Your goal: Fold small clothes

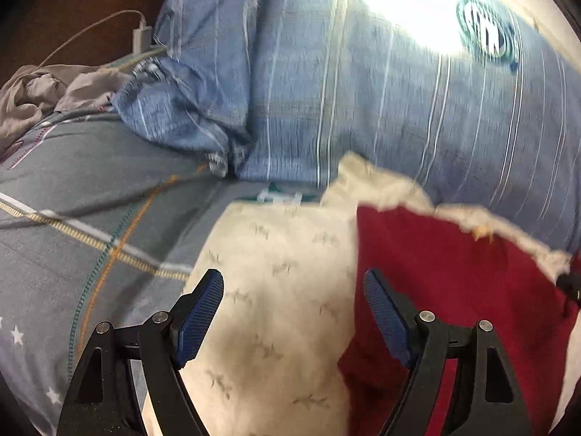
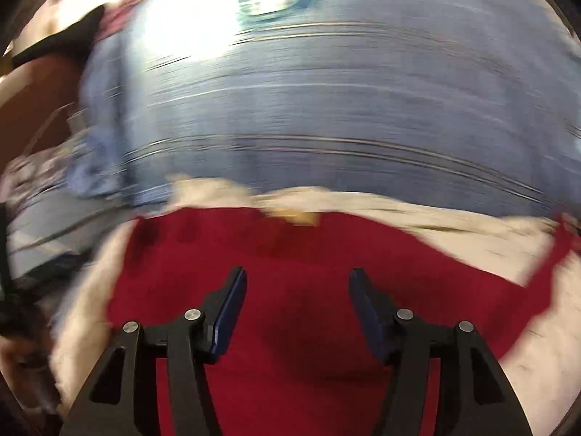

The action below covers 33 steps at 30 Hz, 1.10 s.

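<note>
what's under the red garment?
The red garment lies on a cream printed garment, which shows along its left and far edges. Beneath both is the bedding. Anything directly under the red is covered.

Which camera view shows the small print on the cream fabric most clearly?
The left wrist view: the cream fabric lies fairly sharp there, so its small grey print is readable. In the right wrist view, motion blur leaves it only a pale band around the red garment.
</note>
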Available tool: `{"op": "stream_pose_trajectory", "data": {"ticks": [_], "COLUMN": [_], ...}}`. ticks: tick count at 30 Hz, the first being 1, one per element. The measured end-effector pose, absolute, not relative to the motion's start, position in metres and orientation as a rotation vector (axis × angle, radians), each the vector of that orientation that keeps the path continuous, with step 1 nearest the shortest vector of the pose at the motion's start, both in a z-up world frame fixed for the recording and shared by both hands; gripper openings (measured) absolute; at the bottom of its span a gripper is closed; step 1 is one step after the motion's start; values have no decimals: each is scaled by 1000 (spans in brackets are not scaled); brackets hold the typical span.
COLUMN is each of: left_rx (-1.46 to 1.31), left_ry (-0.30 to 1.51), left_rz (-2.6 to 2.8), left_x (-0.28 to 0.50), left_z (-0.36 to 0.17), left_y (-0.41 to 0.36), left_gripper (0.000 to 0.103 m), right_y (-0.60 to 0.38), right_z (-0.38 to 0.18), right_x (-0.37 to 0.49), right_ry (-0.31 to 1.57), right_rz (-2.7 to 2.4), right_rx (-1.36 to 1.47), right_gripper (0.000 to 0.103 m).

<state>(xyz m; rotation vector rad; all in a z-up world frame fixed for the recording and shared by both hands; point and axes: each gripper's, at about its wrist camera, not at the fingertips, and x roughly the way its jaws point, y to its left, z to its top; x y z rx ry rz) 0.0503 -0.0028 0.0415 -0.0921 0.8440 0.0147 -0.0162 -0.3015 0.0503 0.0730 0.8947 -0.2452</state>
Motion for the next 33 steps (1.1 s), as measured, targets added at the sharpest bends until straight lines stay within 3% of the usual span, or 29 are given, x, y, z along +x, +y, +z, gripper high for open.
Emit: {"op": "stream_pose_trajectory", "data": {"ticks": [8,14,15,19,21,25,29,33], "left_rx": [-30,1,4,2,1,-14,-44,-73], "left_ry": [924,945,946,958,954,931,916,878], "left_rz": [26,36,41,52,55,64,84,57], "left_x": [63,73,74,75,75,72,74,69], "left_z": [27,19,17,13,14,19,20,28], "left_y": [-9,-17,-17,-17,-17,-13,-8,-9], "left_gripper": [79,79,79,79,79,79,78,79], "right_y": [-255,-246,-247,-238,-228,-234,-260,-279], "right_z": [-21,-47,-47,-42,-38,-28,-41,-24], "right_x": [86,91,90,78,70,68,77,59], "right_ry": [1037,1099,1099,1070,1034,973,1035,1025], "right_rz": [75,170,172,172,131,-4,-159,-116], "right_rx": [-101,-170,-160,-204,-282,-306,-232,-31], "right_gripper": [60,58,53,10,5,3,1,11]}}
